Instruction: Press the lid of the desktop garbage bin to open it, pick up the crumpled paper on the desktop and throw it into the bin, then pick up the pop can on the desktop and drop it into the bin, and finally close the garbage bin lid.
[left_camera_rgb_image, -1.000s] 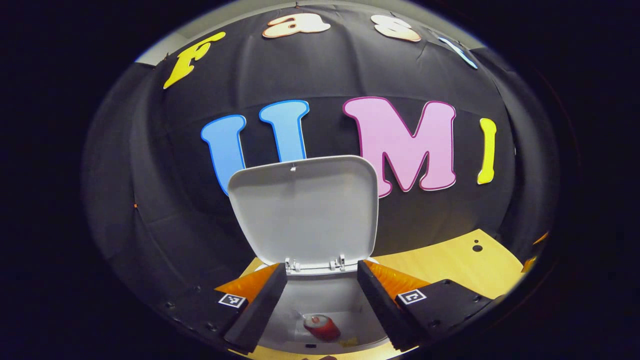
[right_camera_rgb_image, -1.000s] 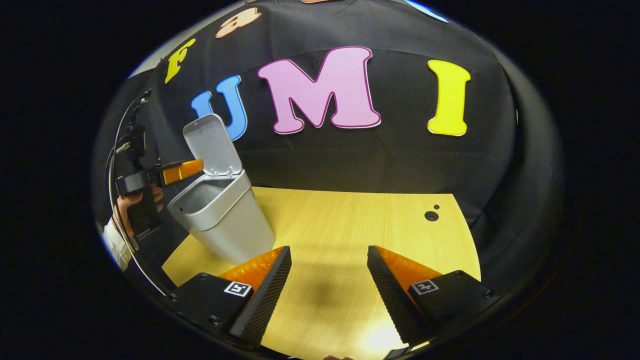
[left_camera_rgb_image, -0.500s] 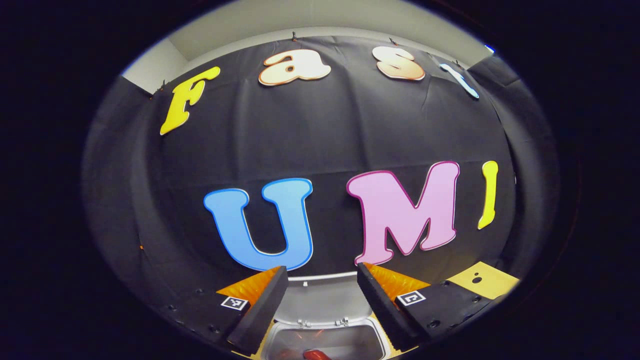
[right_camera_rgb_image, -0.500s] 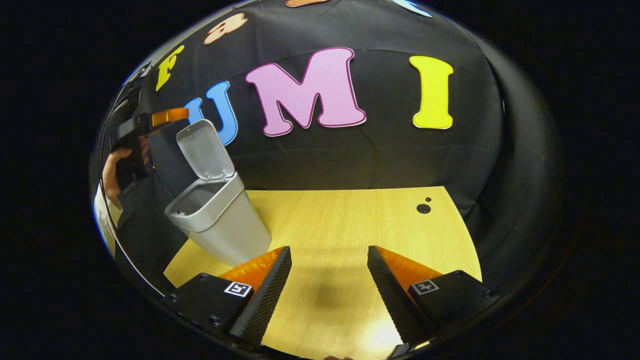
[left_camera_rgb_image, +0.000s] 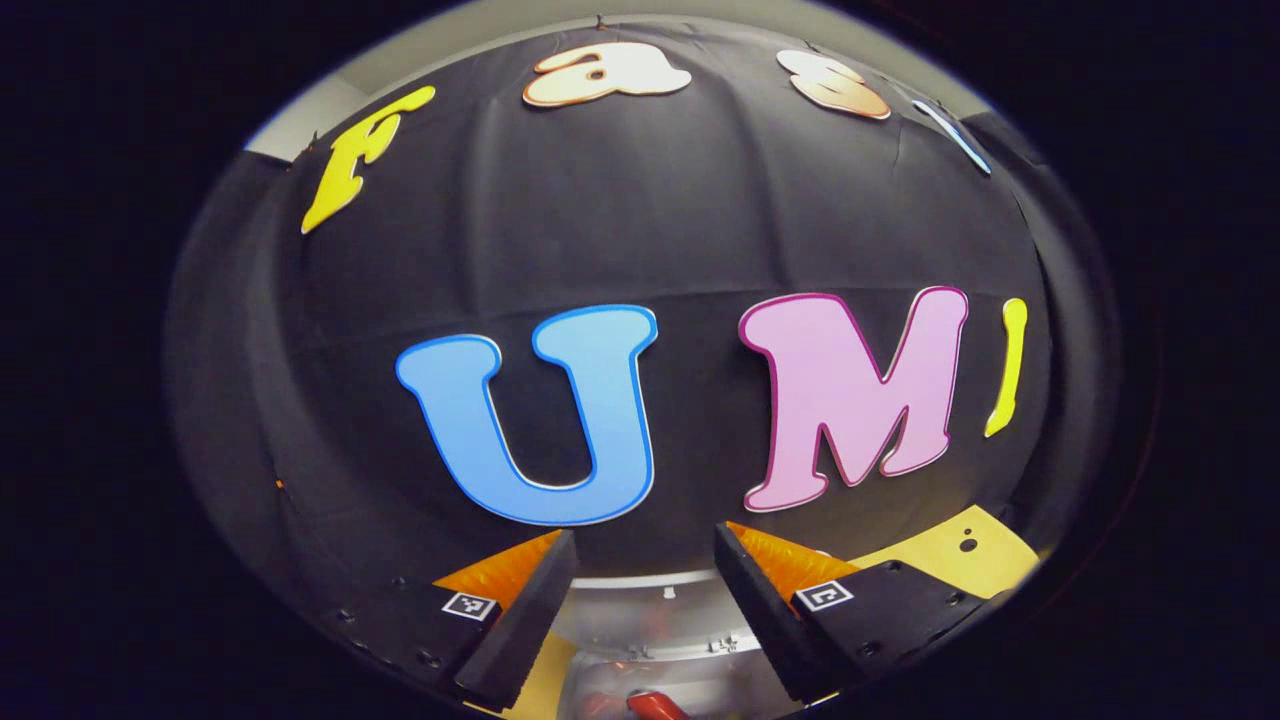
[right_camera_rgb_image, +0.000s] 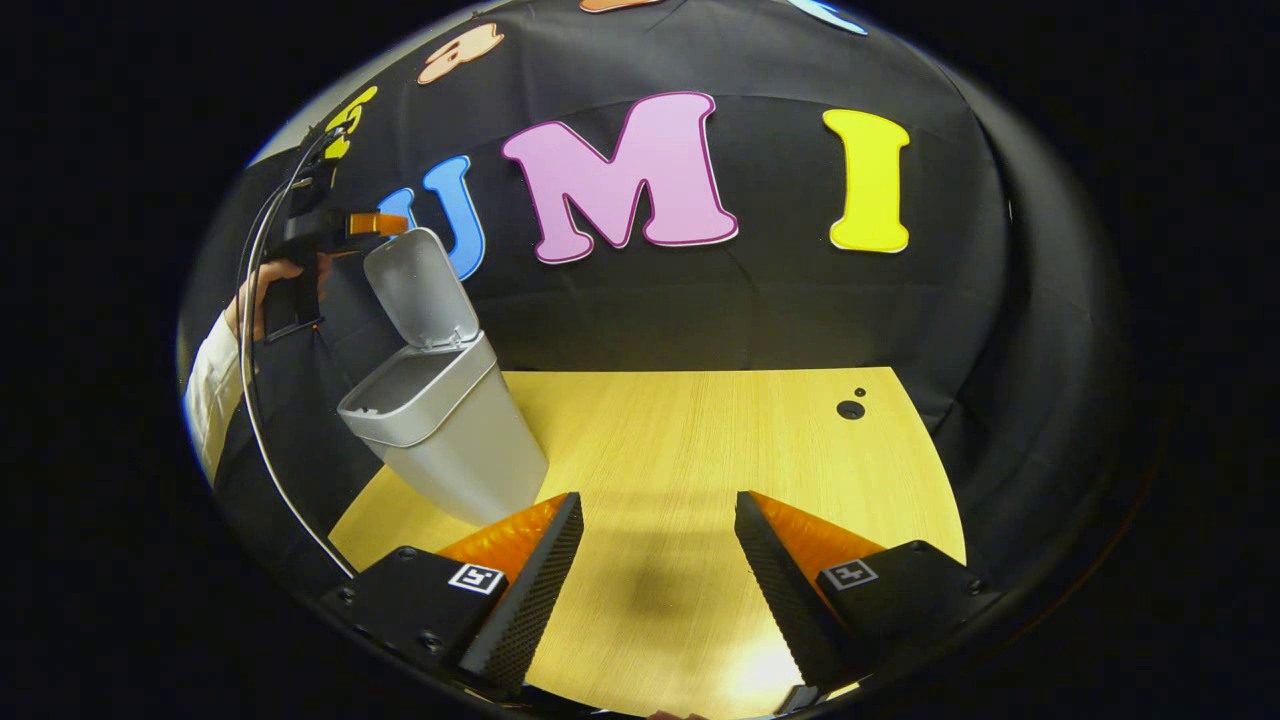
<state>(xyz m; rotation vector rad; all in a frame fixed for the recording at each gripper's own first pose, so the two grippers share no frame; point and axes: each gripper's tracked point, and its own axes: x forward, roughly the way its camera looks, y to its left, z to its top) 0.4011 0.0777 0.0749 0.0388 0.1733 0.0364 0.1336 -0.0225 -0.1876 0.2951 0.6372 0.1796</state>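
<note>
A: Right gripper view — grey plastic bin (right_camera_rgb_image: 445, 440), left of centre on the wooden desktop (right_camera_rgb_image: 700, 450); lid (right_camera_rgb_image: 420, 290) raised; left gripper (right_camera_rgb_image: 375, 222) at upper left, beside the lid top.

B: Left gripper view — pop can (left_camera_rgb_image: 655, 706), red, cut off at bottom edge. Crumpled paper: indistinct.

A: Left gripper (left_camera_rgb_image: 640, 600), right gripper (right_camera_rgb_image: 655, 580) — fingers parted, empty.

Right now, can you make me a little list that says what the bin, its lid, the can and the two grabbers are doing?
bin: grey bin standing on the wooden table, near its left side in the right gripper view
lid: lid up, bin open
can: red can lying inside the bin
left gripper: left gripper open, holding nothing, up by the top edge of the lid
right gripper: right gripper open, holding nothing, above bare table
</note>
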